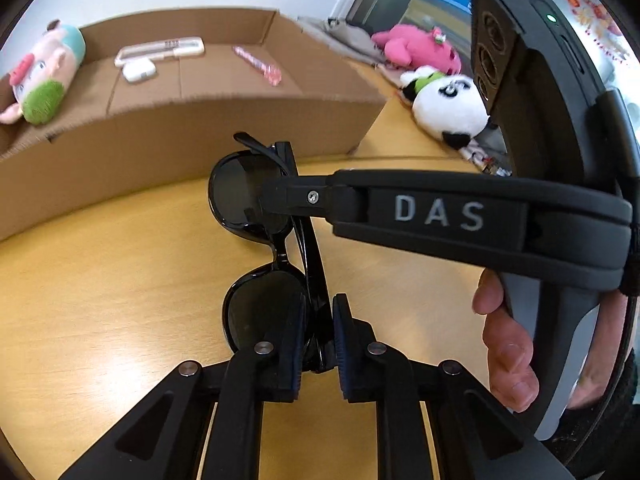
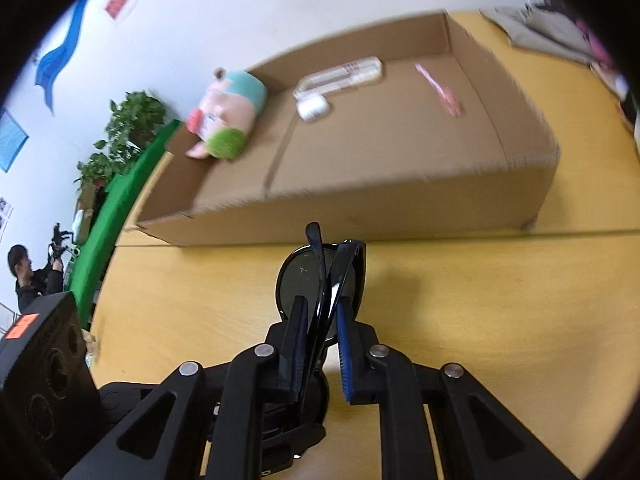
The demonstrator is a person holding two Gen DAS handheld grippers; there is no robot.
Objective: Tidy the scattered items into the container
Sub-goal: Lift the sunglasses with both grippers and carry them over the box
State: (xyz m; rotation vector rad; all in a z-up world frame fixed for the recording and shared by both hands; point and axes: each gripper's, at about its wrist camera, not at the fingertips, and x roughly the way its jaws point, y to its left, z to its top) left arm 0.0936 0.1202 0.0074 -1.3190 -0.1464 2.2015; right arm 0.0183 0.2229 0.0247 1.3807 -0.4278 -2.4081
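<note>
The wooden table point(image 2: 480, 300) spreads yellow under everything; on it sits the open cardboard box point(image 2: 400, 196), low-walled and wide, well ahead of both grippers; inside already lie a plush pig point(image 2: 228, 116), a long white case point(image 2: 340, 74), a small white pod point(image 2: 314, 107) and a pink pen point(image 2: 438, 90); off the box's right end wait a panda plush point(image 1: 448, 108) and a pink plush point(image 1: 416, 48), not yet tidied.

Now the action: folded black sunglasses point(image 1: 260, 248) are pinched from both ends; the left gripper point(image 1: 318, 344) has its fingers narrowed onto the near lens and folded arms, the right gripper point(image 2: 322, 344) clamps the other lens, reaching in from the right in the left view; the glasses look clear of the tabletop, between table and box, though I can't be sure from this angle.

To do this well, I judge both hands should travel together, same pace, so nothing twists the frame; clear the box's near wall; aim for the bare floor between the pod and the pen; let go only when low.
</note>
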